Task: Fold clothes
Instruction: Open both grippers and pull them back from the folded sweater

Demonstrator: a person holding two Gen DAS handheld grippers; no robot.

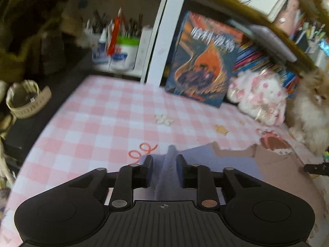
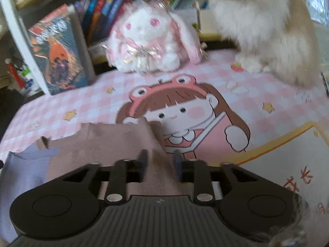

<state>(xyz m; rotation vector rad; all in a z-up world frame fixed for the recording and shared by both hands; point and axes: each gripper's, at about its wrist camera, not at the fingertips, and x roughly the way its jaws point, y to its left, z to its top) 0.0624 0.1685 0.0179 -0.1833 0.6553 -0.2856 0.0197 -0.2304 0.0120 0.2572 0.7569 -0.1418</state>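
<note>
A two-tone garment lies on the pink checked table cover (image 1: 98, 119); one part is lavender (image 1: 197, 158) and the other mauve (image 1: 273, 164). My left gripper (image 1: 164, 164) is shut on a raised ridge of the lavender cloth, which stands up between its fingers. In the right wrist view the mauve part (image 2: 113, 142) fills the lower left, with the lavender part (image 2: 24, 170) beyond it at the left edge. My right gripper (image 2: 160, 158) is shut on a fold of the mauve cloth that rises to a peak ahead of it.
A fluffy cat (image 2: 263, 24) sits on the cover at the back right, next to a white plush rabbit (image 2: 148, 39). A large book (image 1: 203, 61) leans on the shelf behind. Pen pots (image 1: 121, 47) and a woven basket (image 1: 24, 98) stand to the left. The cover shows a cartoon girl (image 2: 181, 113).
</note>
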